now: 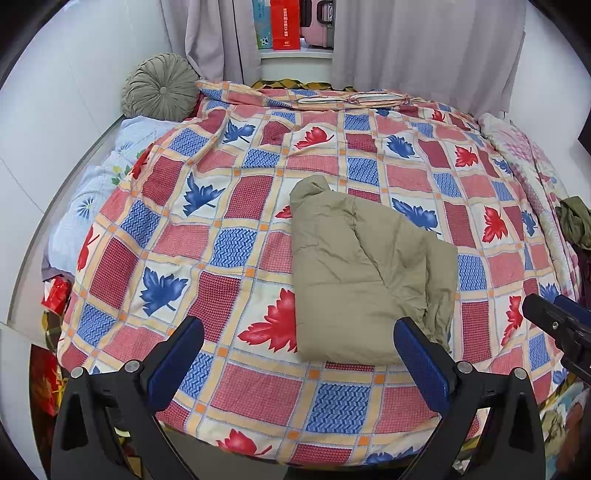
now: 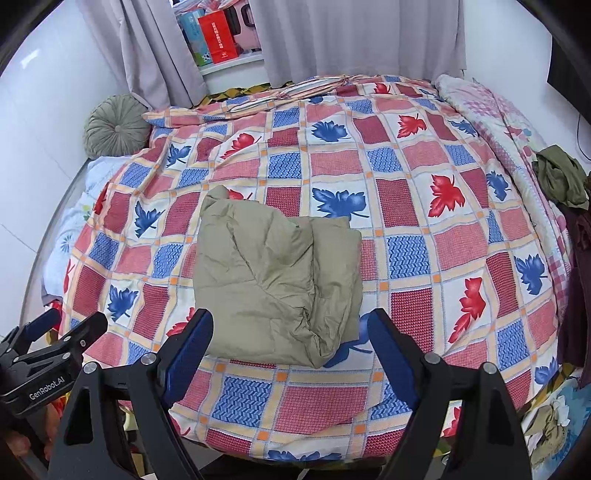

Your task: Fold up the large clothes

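One folded khaki garment [image 2: 277, 284], one round cushion [image 1: 160, 86], one patchwork quilt [image 1: 258, 221], two grippers [image 1: 299, 358] [image 2: 291, 350].

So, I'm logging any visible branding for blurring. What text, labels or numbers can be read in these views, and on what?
"GenRobot.AI": white lettering on the left claw's black body, right wrist view.
Red box on the shelf: a column of white characters, too small to read.
Blue box beside it: print too blurred to read.
Nothing else legible.
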`<action>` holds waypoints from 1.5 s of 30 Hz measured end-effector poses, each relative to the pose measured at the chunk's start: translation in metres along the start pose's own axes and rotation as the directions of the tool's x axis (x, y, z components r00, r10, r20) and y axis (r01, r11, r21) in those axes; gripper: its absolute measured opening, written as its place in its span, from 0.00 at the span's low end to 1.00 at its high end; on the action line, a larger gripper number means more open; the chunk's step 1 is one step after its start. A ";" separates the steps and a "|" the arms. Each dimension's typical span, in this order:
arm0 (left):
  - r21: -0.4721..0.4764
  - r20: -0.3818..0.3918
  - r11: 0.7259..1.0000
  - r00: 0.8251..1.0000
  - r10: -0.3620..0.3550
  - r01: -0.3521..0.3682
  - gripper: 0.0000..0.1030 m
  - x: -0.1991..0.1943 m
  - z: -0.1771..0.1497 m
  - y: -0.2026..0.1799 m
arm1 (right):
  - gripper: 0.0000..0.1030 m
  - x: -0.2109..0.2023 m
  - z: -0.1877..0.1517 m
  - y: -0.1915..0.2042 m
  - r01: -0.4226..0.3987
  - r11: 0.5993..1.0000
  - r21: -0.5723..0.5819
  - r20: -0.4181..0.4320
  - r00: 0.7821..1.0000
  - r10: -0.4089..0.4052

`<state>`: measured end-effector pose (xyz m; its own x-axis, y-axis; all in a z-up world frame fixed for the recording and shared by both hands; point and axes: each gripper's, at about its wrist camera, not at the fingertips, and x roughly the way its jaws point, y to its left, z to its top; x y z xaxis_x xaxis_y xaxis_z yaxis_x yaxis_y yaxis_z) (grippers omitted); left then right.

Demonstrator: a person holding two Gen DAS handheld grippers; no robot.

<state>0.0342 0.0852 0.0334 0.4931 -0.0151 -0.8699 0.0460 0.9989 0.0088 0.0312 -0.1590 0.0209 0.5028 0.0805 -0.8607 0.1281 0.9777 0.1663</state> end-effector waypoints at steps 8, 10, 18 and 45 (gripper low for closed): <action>0.002 -0.001 1.000 1.000 0.000 0.000 1.00 -0.001 0.000 0.002 | 0.85 -0.001 -0.001 0.001 -0.001 1.000 -0.001 0.000 1.000 0.001; 0.002 -0.002 1.000 1.000 0.000 0.000 1.00 -0.003 0.001 0.003 | 0.85 0.000 0.000 0.001 -0.001 1.000 -0.002 0.000 1.000 0.001; 0.000 -0.001 1.000 1.000 0.003 -0.003 1.00 -0.003 0.000 0.002 | 0.85 -0.001 -0.001 0.002 -0.001 1.000 -0.002 0.000 1.000 0.001; 0.003 -0.002 1.000 1.000 0.008 -0.008 1.00 -0.004 -0.001 0.003 | 0.85 -0.001 0.000 0.001 -0.004 1.000 -0.003 -0.003 1.000 0.004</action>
<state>0.0314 0.0886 0.0360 0.4919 -0.0075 -0.8706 0.0449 0.9988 0.0168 0.0313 -0.1586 0.0217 0.5008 0.0851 -0.8614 0.1238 0.9779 0.1685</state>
